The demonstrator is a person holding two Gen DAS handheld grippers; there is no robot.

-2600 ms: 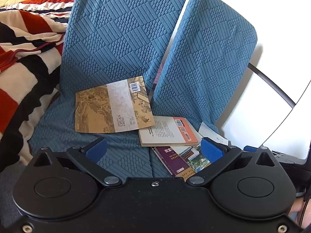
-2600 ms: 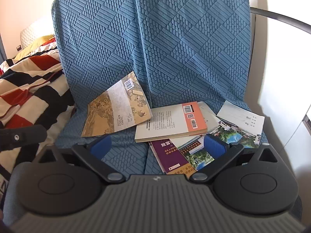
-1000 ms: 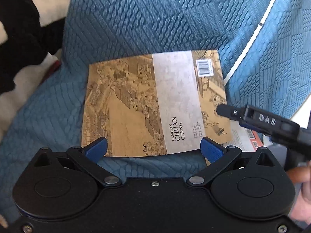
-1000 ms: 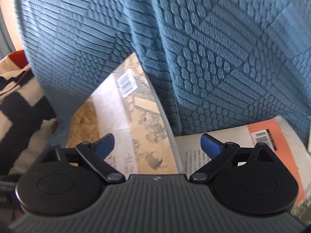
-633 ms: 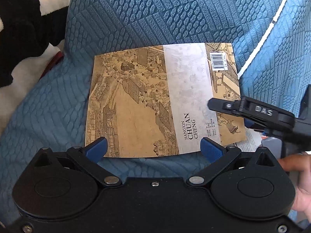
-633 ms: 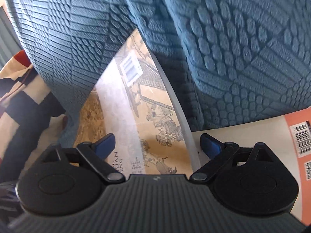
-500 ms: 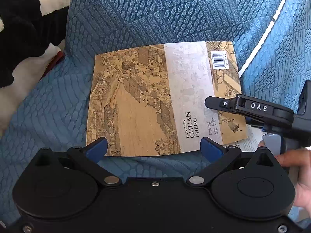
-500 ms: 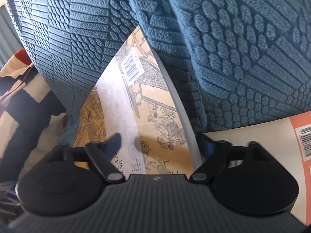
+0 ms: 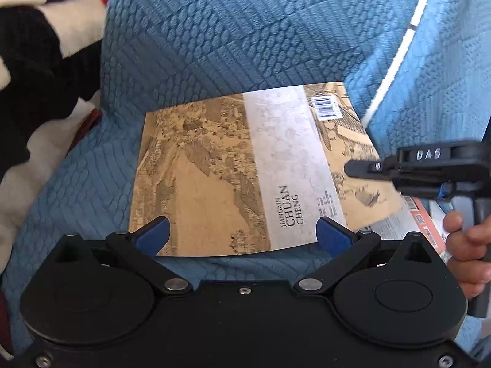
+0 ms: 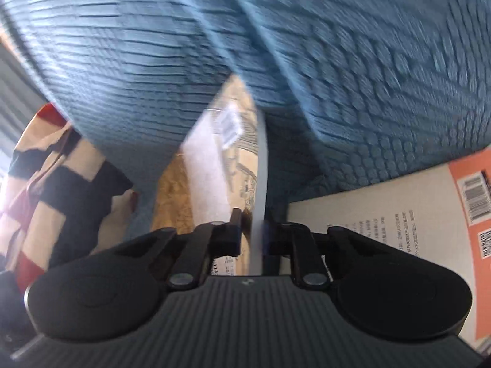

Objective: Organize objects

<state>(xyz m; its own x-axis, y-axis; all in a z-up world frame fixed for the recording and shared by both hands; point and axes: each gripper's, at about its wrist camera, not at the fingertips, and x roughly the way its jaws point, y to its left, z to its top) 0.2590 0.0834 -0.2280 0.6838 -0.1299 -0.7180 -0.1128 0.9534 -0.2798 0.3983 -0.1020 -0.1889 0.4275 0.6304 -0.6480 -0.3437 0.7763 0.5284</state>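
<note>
- Blue quilted fabric (image 9: 245,46) covers the seat and backrest that fill both wrist views, with a striped red, black and cream blanket (image 9: 40,70) off at ten o'clock in the left view.
- On the seat lies the tan book (image 9: 245,168), cover printed with an old painting and a pale band; its barcode corner points to one o'clock against the backrest.
- A second ago the right gripper (image 10: 251,239) had its jaws spread wide over that book's right edge. Now they are closing, with the edge of the book between them and the pads hard against it.
- In the left view that same gripper enters from three o'clock, a person's hand (image 9: 466,245) on its handle, its tip lying over the book's right margin.
- The book has shifted too: its right side looks slightly raised and turned compared with a moment back, though blur makes the amount hard to judge.
- Left gripper (image 9: 244,234) hangs at six o'clock over the book's near edge, blue pads (image 9: 153,233) well apart and nothing between them.
- White and orange book (image 10: 399,214) stays flat at four o'clock in the right view, untouched.
- Reading this: the grasp is just secured, so the first book is ready to be lifted off for stacking. The thin-edge pinch may let it droop or slip.
</note>
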